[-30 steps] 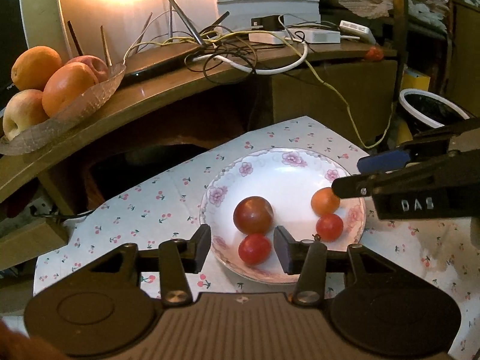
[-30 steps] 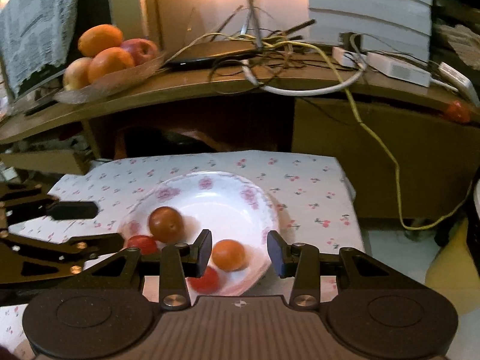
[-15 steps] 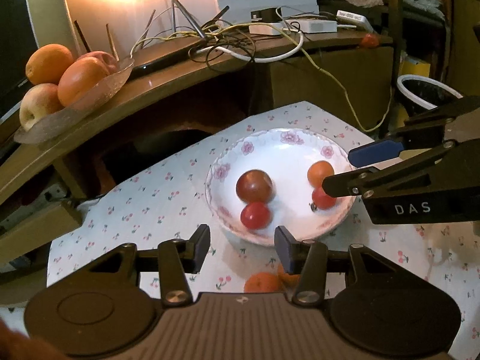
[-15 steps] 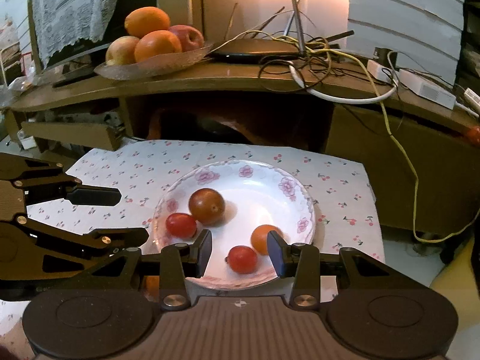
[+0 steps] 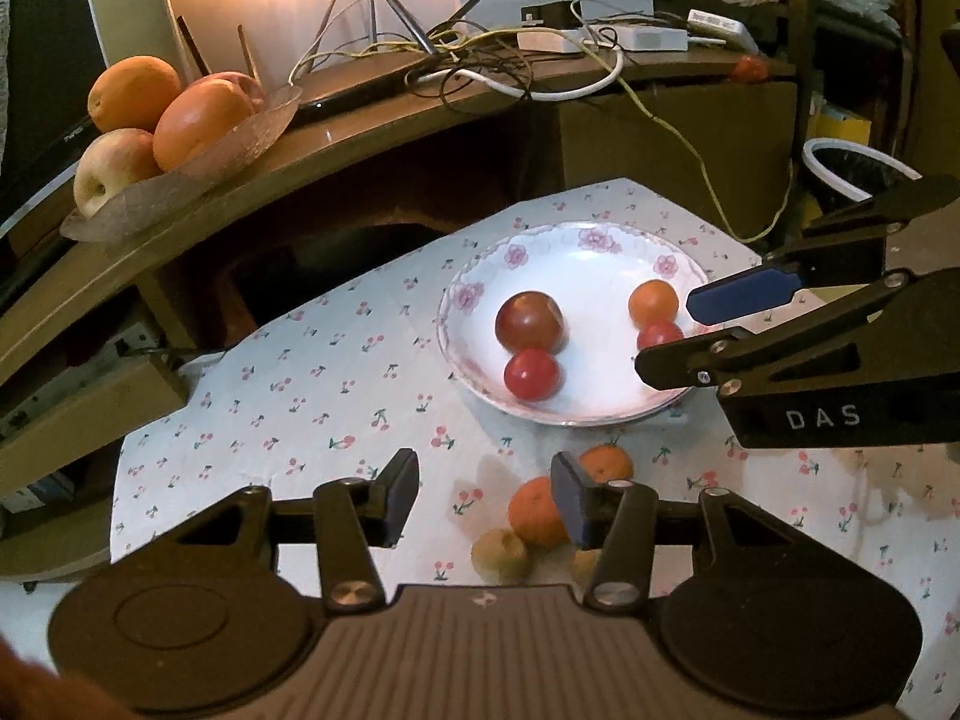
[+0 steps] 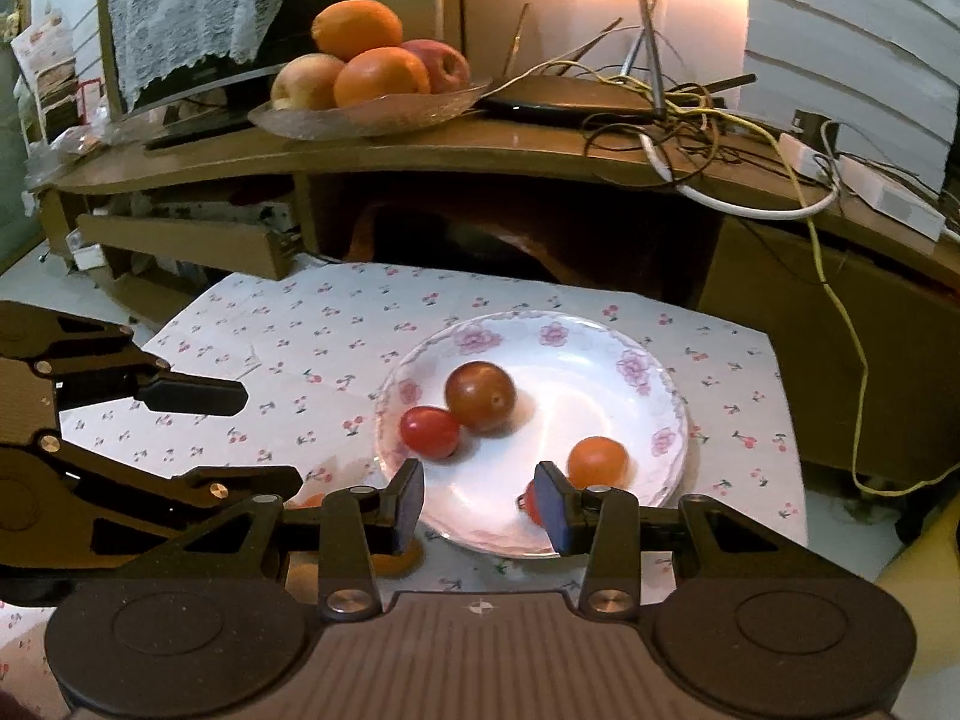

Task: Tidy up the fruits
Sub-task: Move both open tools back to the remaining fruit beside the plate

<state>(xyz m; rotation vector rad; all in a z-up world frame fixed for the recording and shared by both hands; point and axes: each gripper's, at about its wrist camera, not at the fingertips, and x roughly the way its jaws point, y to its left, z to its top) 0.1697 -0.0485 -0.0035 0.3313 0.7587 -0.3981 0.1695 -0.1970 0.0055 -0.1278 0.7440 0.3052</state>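
A white flowered plate (image 5: pixel 606 252) (image 6: pixel 564 336) on the cherry-print cloth holds a dark red tomato (image 5: pixel 529 321) (image 6: pixel 480 396), a red tomato (image 5: pixel 531 374) (image 6: pixel 429 432), an orange tomato (image 5: pixel 654 302) (image 6: pixel 597 462) and a small red tomato (image 5: pixel 659 336) (image 6: pixel 530 503). Two small oranges (image 5: pixel 534 510) (image 5: pixel 606 461) and a yellowish fruit (image 5: pixel 499 553) lie on the cloth in front of the plate. My left gripper (image 5: pixel 483 498) is open and empty above the cloth, beside these fruits. My right gripper (image 6: pixel 478 507) is open and empty over the plate's near rim.
A glass dish (image 5: pixel 198 168) (image 6: pixel 366 114) with oranges and apples sits on the wooden shelf behind. Tangled cables (image 5: pixel 480 66) (image 6: pixel 690 120) and a power strip lie on the shelf. A white-rimmed bin (image 5: pixel 852 171) stands at the right.
Both grippers have pulled back from the plate toward me. The small oranges and yellowish fruit in front of the plate have come into the left wrist view.
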